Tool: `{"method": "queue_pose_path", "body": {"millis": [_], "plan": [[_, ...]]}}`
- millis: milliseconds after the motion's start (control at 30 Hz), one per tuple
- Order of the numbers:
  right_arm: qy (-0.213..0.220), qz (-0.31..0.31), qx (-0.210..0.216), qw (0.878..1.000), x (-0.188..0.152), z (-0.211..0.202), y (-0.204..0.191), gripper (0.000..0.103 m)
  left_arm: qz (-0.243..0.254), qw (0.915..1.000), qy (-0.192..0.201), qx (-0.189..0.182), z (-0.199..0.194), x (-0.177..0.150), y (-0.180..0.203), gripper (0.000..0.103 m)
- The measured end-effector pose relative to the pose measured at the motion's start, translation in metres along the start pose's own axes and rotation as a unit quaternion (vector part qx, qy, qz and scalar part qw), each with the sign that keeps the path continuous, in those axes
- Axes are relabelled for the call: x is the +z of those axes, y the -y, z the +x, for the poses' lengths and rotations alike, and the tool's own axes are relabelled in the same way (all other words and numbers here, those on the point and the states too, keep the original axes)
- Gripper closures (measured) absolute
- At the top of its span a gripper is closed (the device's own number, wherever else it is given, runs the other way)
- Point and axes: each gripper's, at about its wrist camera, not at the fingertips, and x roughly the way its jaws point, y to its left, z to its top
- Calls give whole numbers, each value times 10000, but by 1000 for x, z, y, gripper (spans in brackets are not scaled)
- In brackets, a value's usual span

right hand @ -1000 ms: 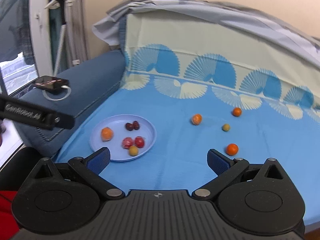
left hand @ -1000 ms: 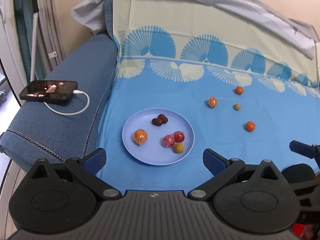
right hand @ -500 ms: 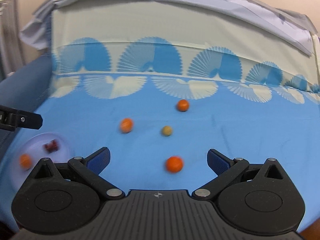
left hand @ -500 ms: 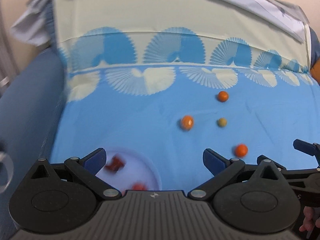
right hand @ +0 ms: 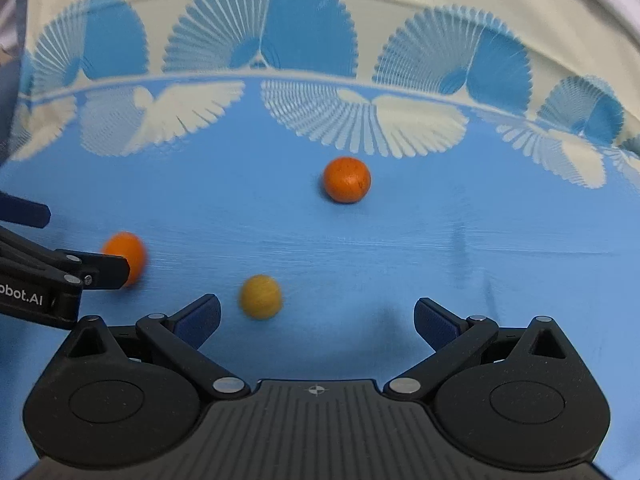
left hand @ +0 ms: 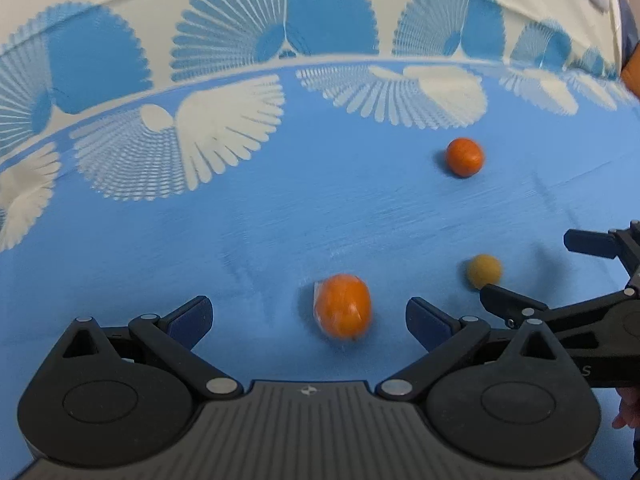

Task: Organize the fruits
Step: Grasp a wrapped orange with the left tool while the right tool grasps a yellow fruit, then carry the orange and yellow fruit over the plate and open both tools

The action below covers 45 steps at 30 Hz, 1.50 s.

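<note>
Two handheld grippers hover low over a blue cloth (left hand: 280, 220) printed with cream and blue fan shapes.

From the left wrist camera, the left gripper (left hand: 308, 316) has its two blue-padded fingers spread wide, holding nothing. A wrapped orange fruit (left hand: 343, 306) lies on the cloth between the fingertips, closer to the right one and not touching either; it looks blurred. A small yellow fruit (left hand: 484, 271) sits ahead and to the right of the right fingertip. A round orange fruit (left hand: 464, 157) lies farther ahead, also to the right. The right gripper (left hand: 532, 276) reaches in from the right edge, one dark finger just beside the yellow fruit.

From the right wrist camera, the right gripper (right hand: 318, 318) is likewise spread wide and empty. The yellow fruit (right hand: 260, 297) lies just ahead of its left fingertip, inside the gap. The round orange fruit (right hand: 347, 179) sits well ahead, near centre. The wrapped fruit (right hand: 127, 254) lies off to the left, partly hidden behind a finger of the left gripper (right hand: 60, 240).
</note>
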Motion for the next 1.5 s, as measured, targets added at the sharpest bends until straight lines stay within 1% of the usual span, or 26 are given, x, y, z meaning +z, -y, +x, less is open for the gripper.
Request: {"method": "queue_pose_path", "body": {"millis": [100,133,167,200,233,267,300,367,433,500,567,633,700,800,867,1000,1133,1233,1367,1433,1500], "plan": [[-136,-93,-2,9999,-2,22,1,1,46,9996,-253,74,25,3,1,0],[-63,-83,30,9999,-4,23,3,1,-46,9996,-290,18,28,2,-3,0],[3,-56,105,9999,-6,20,4,7,-151,9993,-340,-17,29,2,-7,0],[72,-54,184,9998,-7,16,3,24,-194,9991,-386,-42,28,1,-11,6],[175,-104,218,9996,-8,12,2,35,-218,9991,-332,-118,25,0,-12,18],[258,-185,297,9991,-8,8,0,67,-203,9989,-267,-322,21,0,-12,55],[271,-228,298,9989,-6,6,-2,76,-194,9980,-294,-520,18,2,-10,66],[207,-62,300,9993,-3,5,0,77,-249,9973,-176,-665,8,2,-7,67],[182,251,208,9993,0,-2,6,77,-105,9982,-84,-590,-4,1,-3,67],[263,509,138,9983,2,-16,14,77,-43,9984,19,-560,-23,-2,-3,67],[429,679,101,9967,3,-42,22,76,-82,9985,133,-518,-46,-5,-6,67],[630,776,82,9950,1,-73,27,76,-82,9989,260,-384,-75,-11,-9,67],[792,856,87,9931,-5,-107,31,76,-44,9991,377,-194,-107,-21,-11,67],[977,872,127,9913,-18,-156,25,76,-34,9990,443,-62,-155,-42,-16,67],[996,815,268,9913,-29,-185,17,76,-101,9989,450,-48,-183,-58,-21,67],[926,666,704,9910,-52,-233,-10,76,-266,9983,503,78,-236,-93,-28,67],[930,490,1072,9887,-72,-274,-49,76,-539,9970,549,126,-282,-132,-40,67],[970,205,1305,9865,-86,-304,-78,76,-712,9962,478,162,-307,-158,-48,67],[909,-103,1590,9830,-108,-337,-108,76,-873,9943,574,217,-334,-188,-54,67],[889,-210,1659,9819,-119,-348,-120,76,-938,9938,569,202,-345,-203,-55,67],[952,-301,1643,9813,-128,-359,-130,76,-972,9937,527,192,-355,-215,-56,67]]}}
